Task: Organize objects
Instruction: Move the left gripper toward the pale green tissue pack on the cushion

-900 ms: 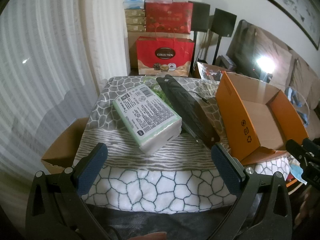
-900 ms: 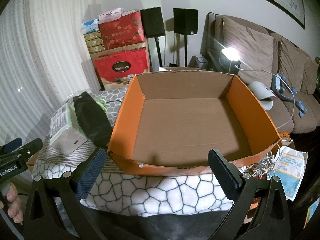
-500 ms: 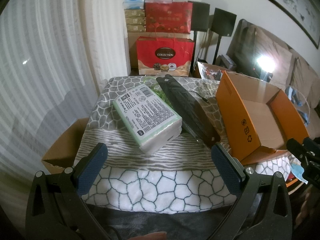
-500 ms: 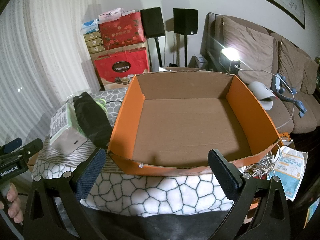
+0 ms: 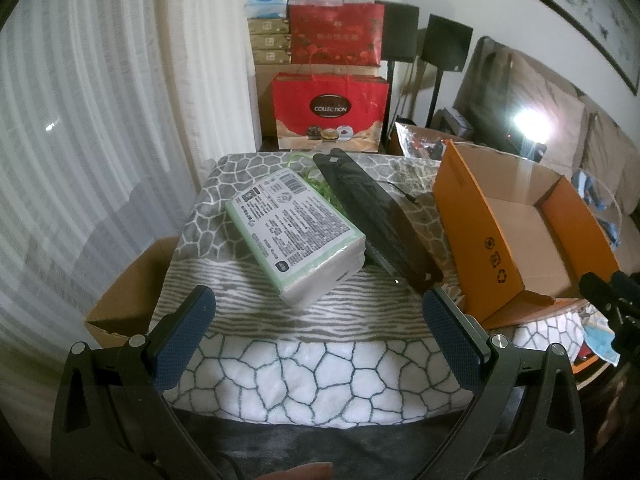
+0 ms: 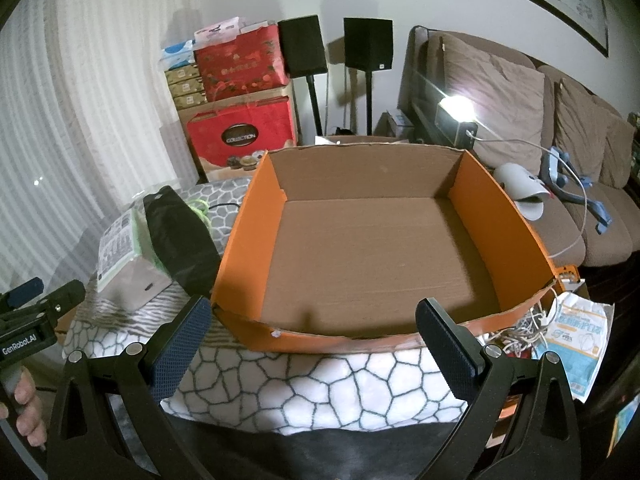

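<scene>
A green-and-white tissue pack (image 5: 296,232) lies on the patterned blanket (image 5: 320,368), with a long black pouch (image 5: 376,216) beside it on the right and a green cord (image 5: 316,176) behind. An empty orange cardboard box (image 6: 372,248) stands at the right; it also shows in the left wrist view (image 5: 480,232). My left gripper (image 5: 320,344) is open and empty, short of the tissue pack. My right gripper (image 6: 314,348) is open and empty, in front of the box's near wall. The pack (image 6: 124,256) and pouch (image 6: 180,236) show left of the box.
A brown cardboard box (image 5: 128,292) sits low at the table's left edge. Red gift bags and stacked boxes (image 5: 328,112) stand behind, with two black speakers (image 6: 336,48). A sofa (image 6: 560,152) with a lamp is at right. Cables and a mask packet (image 6: 572,336) lie at the right edge.
</scene>
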`<state>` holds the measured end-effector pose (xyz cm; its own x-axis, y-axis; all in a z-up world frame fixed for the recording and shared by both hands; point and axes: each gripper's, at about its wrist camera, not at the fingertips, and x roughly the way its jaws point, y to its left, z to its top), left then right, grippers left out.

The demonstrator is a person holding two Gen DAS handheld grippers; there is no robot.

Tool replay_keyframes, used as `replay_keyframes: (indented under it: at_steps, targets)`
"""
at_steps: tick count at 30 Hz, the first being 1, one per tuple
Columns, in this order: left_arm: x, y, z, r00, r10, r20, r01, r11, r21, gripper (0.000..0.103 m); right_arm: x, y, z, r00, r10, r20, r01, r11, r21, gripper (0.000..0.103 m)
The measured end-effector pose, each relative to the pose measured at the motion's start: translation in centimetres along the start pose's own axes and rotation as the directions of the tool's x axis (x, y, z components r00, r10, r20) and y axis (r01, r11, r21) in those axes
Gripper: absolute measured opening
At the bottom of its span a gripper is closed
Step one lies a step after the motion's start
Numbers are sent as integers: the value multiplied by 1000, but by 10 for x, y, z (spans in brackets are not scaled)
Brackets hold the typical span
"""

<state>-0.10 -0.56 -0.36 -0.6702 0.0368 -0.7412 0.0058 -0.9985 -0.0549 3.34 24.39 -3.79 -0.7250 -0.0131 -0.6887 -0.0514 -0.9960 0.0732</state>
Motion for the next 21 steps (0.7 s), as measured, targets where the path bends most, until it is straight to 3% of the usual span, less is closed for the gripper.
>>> replay_keyframes:
  at_steps: [14, 21]
  targets:
    - [8, 8, 9, 1000, 12, 2, -12, 1000, 28, 103, -1, -24, 15, 999, -48, 20, 47, 999, 16, 103]
    - [26, 26, 28, 1000, 26, 2, -26, 1000, 10, 103, 1, -57, 29, 994, -105, 27, 104, 994, 33, 103]
